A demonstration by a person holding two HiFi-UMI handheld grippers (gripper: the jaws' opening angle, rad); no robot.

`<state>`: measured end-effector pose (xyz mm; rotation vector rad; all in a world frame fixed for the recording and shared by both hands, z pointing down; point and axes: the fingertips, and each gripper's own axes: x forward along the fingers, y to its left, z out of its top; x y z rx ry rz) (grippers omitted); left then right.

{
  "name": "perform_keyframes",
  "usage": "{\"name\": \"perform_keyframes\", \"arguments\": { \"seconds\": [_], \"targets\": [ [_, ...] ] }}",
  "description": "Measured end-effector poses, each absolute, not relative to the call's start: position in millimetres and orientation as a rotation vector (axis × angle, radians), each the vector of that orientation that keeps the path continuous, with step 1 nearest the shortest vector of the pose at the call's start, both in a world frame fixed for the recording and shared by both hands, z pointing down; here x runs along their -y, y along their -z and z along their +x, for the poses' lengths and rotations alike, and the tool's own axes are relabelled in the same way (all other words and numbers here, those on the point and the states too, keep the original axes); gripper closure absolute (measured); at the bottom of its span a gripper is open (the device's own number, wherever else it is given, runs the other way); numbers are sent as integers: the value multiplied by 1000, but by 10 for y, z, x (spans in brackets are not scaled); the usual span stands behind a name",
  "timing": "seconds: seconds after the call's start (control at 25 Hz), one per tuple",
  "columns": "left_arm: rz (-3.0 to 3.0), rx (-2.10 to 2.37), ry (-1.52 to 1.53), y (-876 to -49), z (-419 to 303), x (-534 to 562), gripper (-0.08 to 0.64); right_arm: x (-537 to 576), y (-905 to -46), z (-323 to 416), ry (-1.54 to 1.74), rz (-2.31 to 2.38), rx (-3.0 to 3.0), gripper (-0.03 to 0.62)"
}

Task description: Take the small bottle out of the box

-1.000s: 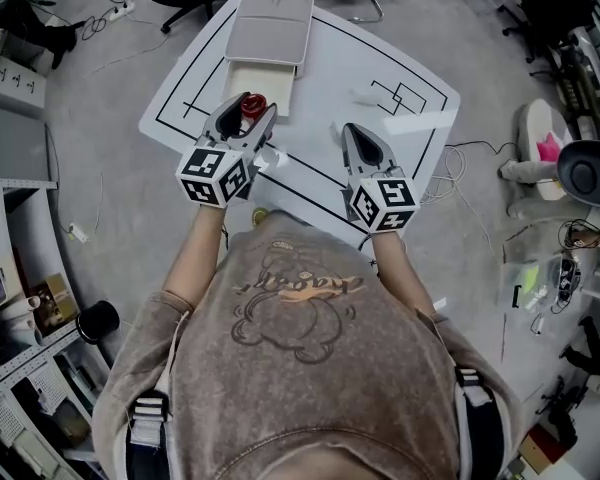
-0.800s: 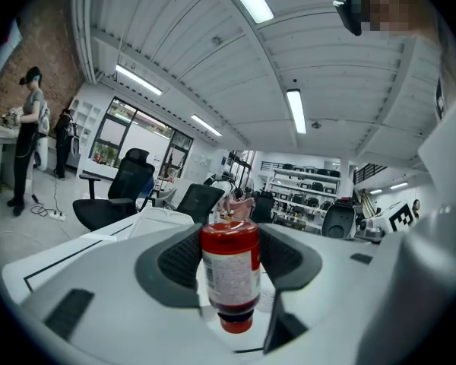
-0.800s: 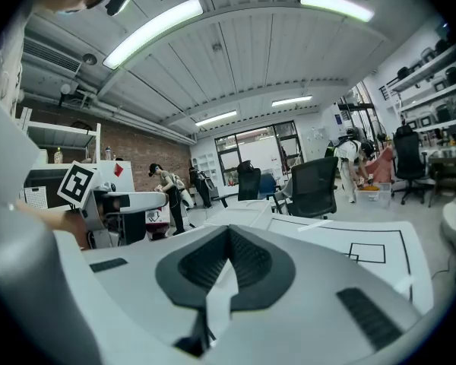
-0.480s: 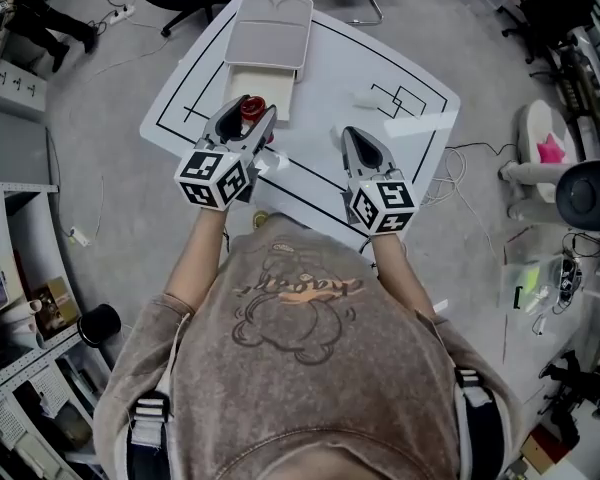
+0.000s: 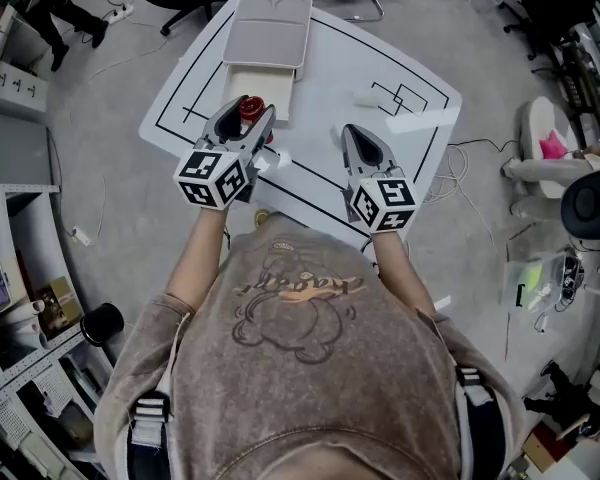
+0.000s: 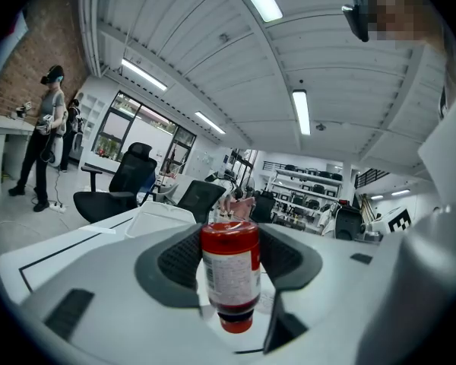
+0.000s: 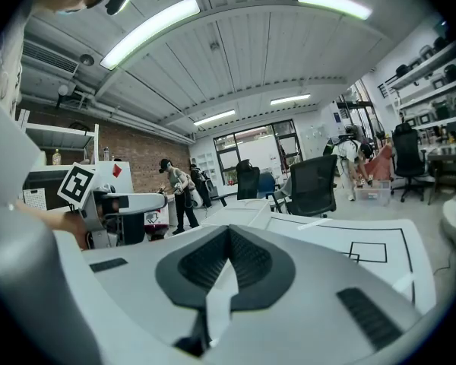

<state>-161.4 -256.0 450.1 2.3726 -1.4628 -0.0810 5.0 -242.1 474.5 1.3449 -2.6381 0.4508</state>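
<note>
One small bottle [image 6: 230, 272], long axis roughly vertical, sits clamped in the left tool [image 5: 248, 116] over the box's [image 5: 270, 83] near edge. The right tool [image 5: 363, 146] is closed and empty.

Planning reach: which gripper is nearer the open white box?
Left. The left gripper, holding the small red bottle, is at the box's near edge; the right gripper is farther right.
</note>
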Motion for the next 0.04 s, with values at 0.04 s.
{"name": "perform_keyframes", "arguments": {
  "seconds": [0.04],
  "targets": [
    [2371, 1463, 80, -4512, -1614, 2572, 330, 2436, -4753, 49, -452, 1344, 2639, 598]
  ]
}}
